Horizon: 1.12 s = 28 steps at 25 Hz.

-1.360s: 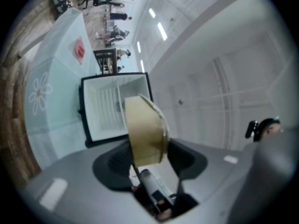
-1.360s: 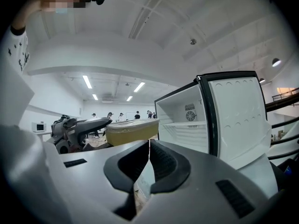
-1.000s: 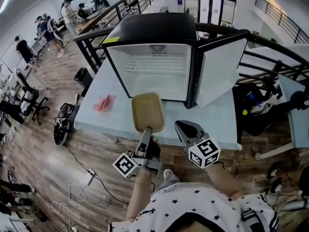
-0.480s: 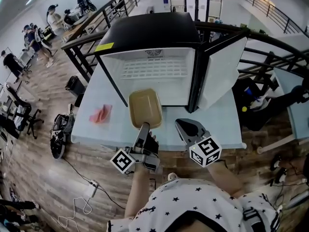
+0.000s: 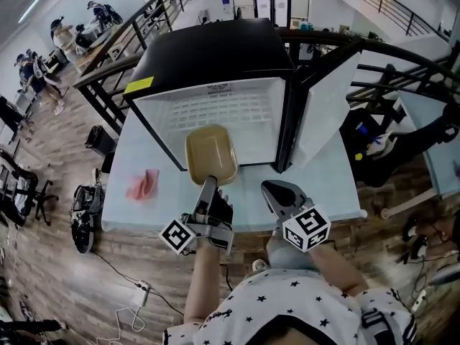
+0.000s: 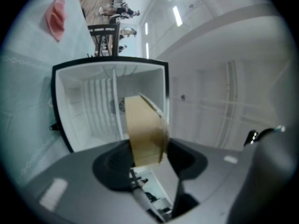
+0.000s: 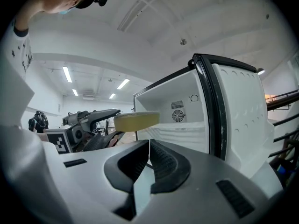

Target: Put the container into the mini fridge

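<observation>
Container (image 5: 210, 153) rim unseen inside left gripper (image 5: 208, 185)

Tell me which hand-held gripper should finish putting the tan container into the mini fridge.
Left. The left hand-held gripper grips the tan rectangular plastic container at the mouth of the open black mini fridge; the right hand-held gripper is shut, empty, farther back.
</observation>
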Available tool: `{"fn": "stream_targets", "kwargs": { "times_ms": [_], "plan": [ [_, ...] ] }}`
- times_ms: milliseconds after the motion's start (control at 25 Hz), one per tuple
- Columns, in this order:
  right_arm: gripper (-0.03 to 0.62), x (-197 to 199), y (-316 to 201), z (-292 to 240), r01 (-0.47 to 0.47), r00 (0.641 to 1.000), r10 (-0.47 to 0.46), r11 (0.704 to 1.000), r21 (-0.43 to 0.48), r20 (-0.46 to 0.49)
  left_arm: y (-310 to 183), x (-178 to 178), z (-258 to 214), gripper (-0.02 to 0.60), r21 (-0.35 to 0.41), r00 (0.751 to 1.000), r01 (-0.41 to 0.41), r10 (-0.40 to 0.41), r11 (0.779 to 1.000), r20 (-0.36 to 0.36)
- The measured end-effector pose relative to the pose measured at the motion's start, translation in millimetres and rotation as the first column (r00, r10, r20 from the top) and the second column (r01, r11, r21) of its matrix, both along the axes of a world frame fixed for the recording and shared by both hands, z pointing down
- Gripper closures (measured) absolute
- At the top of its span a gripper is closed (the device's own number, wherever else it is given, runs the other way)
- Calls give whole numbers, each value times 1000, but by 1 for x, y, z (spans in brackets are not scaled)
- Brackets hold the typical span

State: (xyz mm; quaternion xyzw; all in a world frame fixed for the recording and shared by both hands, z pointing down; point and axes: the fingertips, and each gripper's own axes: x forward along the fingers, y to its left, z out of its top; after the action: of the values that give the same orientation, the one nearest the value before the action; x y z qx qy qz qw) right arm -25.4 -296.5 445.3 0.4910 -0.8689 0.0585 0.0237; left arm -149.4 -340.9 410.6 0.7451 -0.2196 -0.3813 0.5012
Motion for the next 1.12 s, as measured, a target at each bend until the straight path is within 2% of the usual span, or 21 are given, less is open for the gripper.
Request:
{"fn": "stream_targets", "kwargs": {
  "times_ms": [320,1120],
  "plan": [
    [572,-4,-31,8,38,999,-38,999,-10,-7,-37,13,-4,358,-11,999,-22,21,1000,-40],
    [572,25,-88,17,20,1000,-20,1000,-19,14,-112,47,17,357,-73,998,-53,51,996,-31]
  ]
}}
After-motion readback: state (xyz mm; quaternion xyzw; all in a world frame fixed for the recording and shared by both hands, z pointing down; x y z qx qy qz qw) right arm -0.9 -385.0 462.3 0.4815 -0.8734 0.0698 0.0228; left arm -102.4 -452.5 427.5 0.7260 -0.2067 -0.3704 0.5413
